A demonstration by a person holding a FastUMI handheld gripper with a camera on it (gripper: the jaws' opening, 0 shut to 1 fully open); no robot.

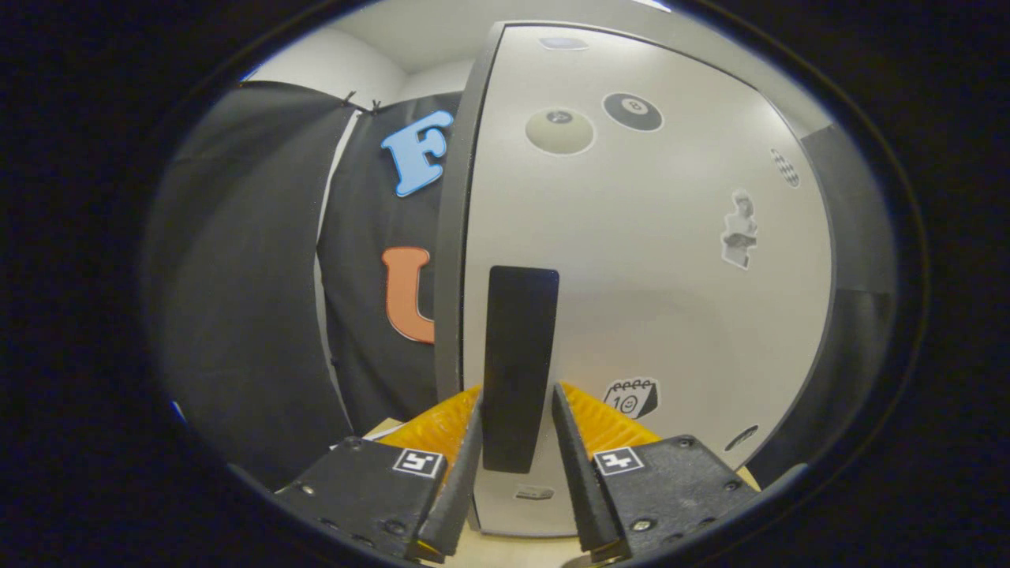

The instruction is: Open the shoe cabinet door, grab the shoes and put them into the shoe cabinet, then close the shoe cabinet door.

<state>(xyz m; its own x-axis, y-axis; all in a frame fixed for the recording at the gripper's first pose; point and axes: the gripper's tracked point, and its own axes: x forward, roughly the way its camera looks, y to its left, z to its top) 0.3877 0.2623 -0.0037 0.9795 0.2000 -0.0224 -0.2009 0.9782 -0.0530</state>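
The gripper (517, 402) points straight ahead, level, its two fingers (461, 465) spread a little apart and reaching forward in a narrow V. The left finger's tip is touching or almost touching what stands between them; the right finger's tip shows a slim gap. Whether they press cannot be told.

Pale wooden surface (505, 552), white shoe cabinet (655, 260) standing on it

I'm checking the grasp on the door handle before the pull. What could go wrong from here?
The gripper straddles the black handle low down, and contact on both sides isn't clear; pulling now might let it slip off. The cabinet door sits at an angle to the fingers, so a straight pull may twist the grip.
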